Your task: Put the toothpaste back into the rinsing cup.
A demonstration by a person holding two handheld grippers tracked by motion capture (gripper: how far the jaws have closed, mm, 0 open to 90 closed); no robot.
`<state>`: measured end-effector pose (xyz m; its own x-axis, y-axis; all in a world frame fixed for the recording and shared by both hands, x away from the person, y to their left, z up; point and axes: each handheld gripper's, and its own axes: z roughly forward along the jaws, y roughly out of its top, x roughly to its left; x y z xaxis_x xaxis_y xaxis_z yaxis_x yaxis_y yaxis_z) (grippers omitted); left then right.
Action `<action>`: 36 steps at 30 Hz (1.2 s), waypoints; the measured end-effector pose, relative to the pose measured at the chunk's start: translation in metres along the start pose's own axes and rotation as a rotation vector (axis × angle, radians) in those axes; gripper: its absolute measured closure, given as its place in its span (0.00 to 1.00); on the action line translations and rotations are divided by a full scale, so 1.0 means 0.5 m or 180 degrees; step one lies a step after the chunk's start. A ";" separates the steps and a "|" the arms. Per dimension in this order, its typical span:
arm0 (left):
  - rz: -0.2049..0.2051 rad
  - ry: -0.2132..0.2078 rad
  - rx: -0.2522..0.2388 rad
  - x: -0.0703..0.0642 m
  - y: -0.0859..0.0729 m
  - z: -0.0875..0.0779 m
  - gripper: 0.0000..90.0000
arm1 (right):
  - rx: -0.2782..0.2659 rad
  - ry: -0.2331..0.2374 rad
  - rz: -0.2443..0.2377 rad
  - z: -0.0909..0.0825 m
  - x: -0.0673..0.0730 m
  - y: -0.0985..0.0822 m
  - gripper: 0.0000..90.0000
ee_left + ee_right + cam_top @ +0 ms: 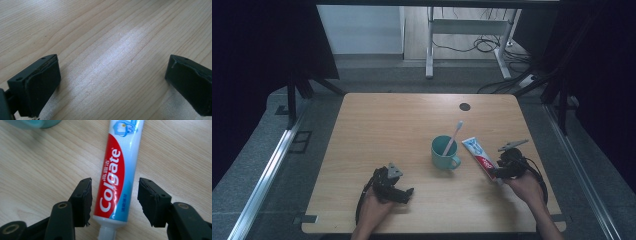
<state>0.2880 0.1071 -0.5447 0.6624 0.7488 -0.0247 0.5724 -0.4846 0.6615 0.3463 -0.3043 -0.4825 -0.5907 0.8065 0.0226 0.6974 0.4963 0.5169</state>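
Our right tool (114, 202) stood open astride the toothpaste tube (117, 170) — it lay flat on the tabletop (387, 125); our left tool (113, 82) gaped wide, idle.

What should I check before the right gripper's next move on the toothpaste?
1. Toothpaste tube lies flat on the table: ok.
2. Right gripper straddles the tube near its cap end, pads clear of both sides: ok.
3. Whether the tube was set where intended: cannot tell.
4. Teal mug upright with the toothbrush leaning in it, apart from the tube: ok.
5. Left gripper open over bare wood, nothing between its jaws: ok.
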 end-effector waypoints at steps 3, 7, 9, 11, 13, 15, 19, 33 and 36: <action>0.0010 -0.0001 0.0007 0.000 0.000 0.000 0.00 | 0.0058 -0.0015 0.0030 0.005 -0.005 0.007 0.47; 0.0012 -0.0003 0.0013 0.000 0.000 -0.001 0.00 | 0.0165 -0.0011 0.0049 0.015 -0.010 0.018 0.46; 0.0013 -0.0003 0.0012 0.000 0.000 -0.001 0.00 | 0.0211 -0.0011 0.0050 0.020 -0.011 0.022 0.45; 0.0013 -0.0004 0.0012 0.000 0.000 -0.001 0.00 | 0.0255 -0.0010 0.0057 0.025 -0.011 0.026 0.44; 0.0014 -0.0004 0.0013 0.000 0.000 -0.001 0.00 | 0.0289 -0.0005 0.0055 0.027 -0.012 0.029 0.44; 0.0012 -0.0004 0.0012 0.000 0.000 -0.001 0.00 | 0.0389 -0.0017 0.0059 0.035 -0.011 0.037 0.44; 0.0015 -0.0002 0.0013 0.000 0.000 -0.001 0.00 | 0.0523 -0.0025 0.0071 0.045 -0.012 0.049 0.44; 0.0019 -0.0008 0.0013 0.000 0.000 -0.001 0.00 | 0.0998 -0.0091 0.0038 0.078 -0.008 0.097 0.44; 0.0019 -0.0004 0.0013 0.000 0.000 -0.001 0.00 | 0.1101 -0.0120 0.0016 0.086 -0.005 0.107 0.44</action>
<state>0.2880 0.1074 -0.5443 0.6665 0.7452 -0.0217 0.5703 -0.4910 0.6586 0.4025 -0.2660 -0.4915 -0.5760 0.8174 -0.0107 0.8003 0.5666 0.1962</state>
